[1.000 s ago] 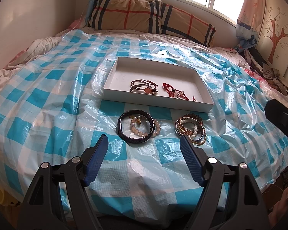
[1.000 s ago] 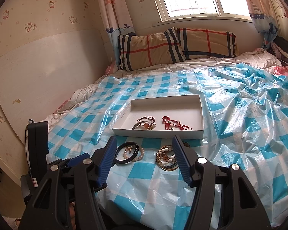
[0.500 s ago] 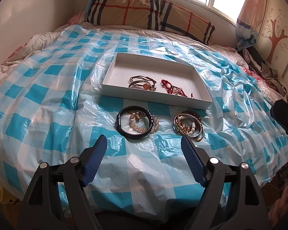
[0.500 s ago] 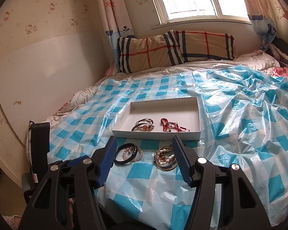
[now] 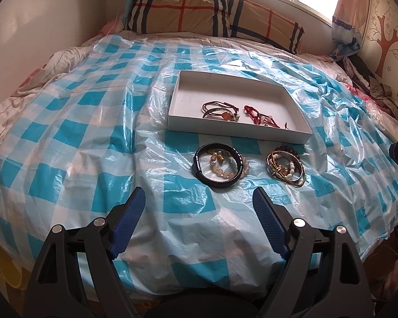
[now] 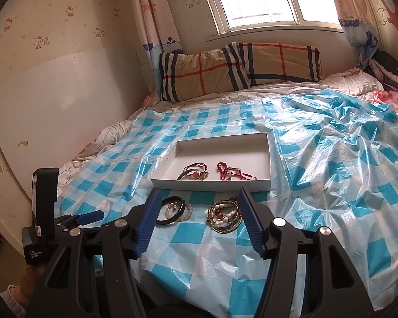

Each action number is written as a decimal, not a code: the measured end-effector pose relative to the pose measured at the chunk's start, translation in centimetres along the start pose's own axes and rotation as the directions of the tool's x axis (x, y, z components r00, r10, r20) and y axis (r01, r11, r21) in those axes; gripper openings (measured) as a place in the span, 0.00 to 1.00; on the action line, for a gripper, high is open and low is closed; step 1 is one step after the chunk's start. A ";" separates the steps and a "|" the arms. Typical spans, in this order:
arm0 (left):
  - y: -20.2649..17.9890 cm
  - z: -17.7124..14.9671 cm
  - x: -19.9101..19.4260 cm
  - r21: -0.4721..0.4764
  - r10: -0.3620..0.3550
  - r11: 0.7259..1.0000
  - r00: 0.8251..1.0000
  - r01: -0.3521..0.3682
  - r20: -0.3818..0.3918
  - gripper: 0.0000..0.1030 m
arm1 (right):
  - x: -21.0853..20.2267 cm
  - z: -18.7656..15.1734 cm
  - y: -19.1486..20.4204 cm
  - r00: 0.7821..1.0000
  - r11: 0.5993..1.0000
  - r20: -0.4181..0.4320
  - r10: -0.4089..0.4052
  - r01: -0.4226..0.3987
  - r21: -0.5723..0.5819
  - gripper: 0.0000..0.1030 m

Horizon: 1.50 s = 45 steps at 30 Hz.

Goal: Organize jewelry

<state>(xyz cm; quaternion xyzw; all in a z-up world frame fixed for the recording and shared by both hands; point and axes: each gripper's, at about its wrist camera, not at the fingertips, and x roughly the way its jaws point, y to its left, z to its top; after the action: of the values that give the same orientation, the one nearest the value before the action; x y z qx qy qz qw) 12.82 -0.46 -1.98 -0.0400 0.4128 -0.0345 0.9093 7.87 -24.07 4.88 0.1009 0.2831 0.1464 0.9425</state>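
Observation:
A white shallow box (image 5: 188, 90) (image 6: 262, 156) lies on the blue-checked plastic sheet on the bed. In it lie a dark cord bracelet (image 5: 220, 110) (image 6: 195, 172) and a red cord bracelet (image 5: 260, 116) (image 6: 229, 173). In front of the box lie a black bangle with a pale bead bracelet (image 5: 219, 167) (image 6: 176, 209) and a pile of gold and bead bracelets (image 5: 285, 168) (image 6: 224, 216). My left gripper (image 5: 199, 198) is open and empty, short of the black bangle. My right gripper (image 6: 199, 198) is open and empty, above the two piles.
Plaid pillows (image 5: 212, 13) lie at the head of the bed under the window. The bed's front edge (image 5: 199, 278) is just below the left gripper. Clothes (image 5: 371, 84) are piled at the right. The left gripper's body (image 6: 42, 212) shows at the right wrist view's left.
The left gripper has swung left, so the box and bracelets now sit right of centre in its view. The right gripper has drawn slightly closer to the bracelets. Both stay open.

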 end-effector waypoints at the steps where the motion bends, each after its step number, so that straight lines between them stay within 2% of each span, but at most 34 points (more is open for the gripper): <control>1: -0.1 0.0 0.0 0.007 0.003 1.000 1.000 -0.003 0.000 0.77 | 0.1 0.0 -0.1 1.000 1.000 -0.001 0.000 0.000 0.002 0.57; 9: -0.7 0.2 -0.2 0.057 0.018 0.998 1.000 -0.019 0.007 0.77 | 0.6 -0.3 -0.1 1.000 1.000 -0.015 -0.001 0.001 0.000 0.57; 23: 0.0 0.8 1.0 0.079 0.038 0.996 0.999 -0.037 -0.004 0.79 | 2.9 -1.1 -0.4 0.998 1.000 -0.068 -0.002 0.002 -0.008 0.57; 34: -0.2 1.2 3.3 0.144 0.027 0.989 0.999 -0.022 -0.034 0.80 | 6.4 -2.5 -1.4 0.989 1.000 -0.147 -0.012 0.009 -0.019 0.58; 45: -1.6 1.9 5.9 0.243 0.031 0.970 0.997 -0.013 -0.068 0.80 | 10.9 -3.3 -2.0 0.976 0.997 -0.217 -0.030 0.015 -0.070 0.58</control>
<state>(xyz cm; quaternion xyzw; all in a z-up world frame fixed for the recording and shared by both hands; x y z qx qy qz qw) 18.10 -2.55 -4.96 0.0773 0.4379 -0.0761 0.8925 15.15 -21.90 -3.88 0.0489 0.3807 0.1554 0.9102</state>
